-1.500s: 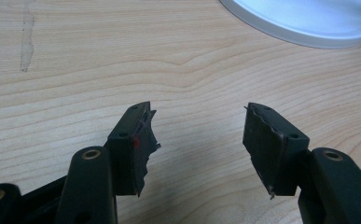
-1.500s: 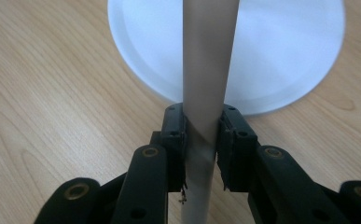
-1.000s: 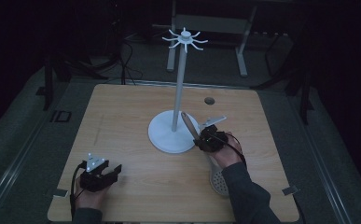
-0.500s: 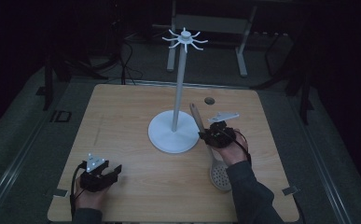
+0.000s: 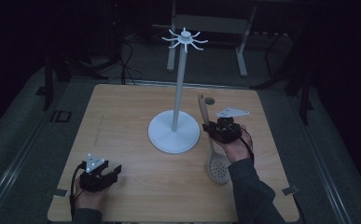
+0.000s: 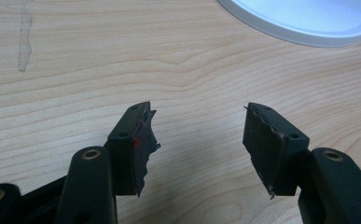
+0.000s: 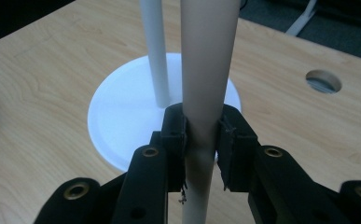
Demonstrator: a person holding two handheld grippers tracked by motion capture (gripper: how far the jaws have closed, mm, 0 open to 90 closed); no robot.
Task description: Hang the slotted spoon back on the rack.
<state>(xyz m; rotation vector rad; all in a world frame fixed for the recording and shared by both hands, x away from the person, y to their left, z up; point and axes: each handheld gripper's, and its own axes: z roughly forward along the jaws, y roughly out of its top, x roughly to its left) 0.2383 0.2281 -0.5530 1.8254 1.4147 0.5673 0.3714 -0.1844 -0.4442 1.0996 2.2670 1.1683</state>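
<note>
Gripping spoon handle point(image 7: 206, 70), right claw point(image 7: 201, 140) hides its middle.

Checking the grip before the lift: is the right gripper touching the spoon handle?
Touching. In the right gripper view, the right gripper has both jaws pressed against the slotted spoon's handle, with no gap on either side.

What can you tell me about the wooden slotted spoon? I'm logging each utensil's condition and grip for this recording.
The pale wooden slotted spoon has a long round handle and a round perforated bowl dotted with small holes. The right gripper is shut on its handle, pads pressing both sides, as the right gripper view shows. In the high view the handle points away from the person, the bowl toward them, beside the white round-based stand. Whether the bowl touches the light wooden table cannot be told.
</note>
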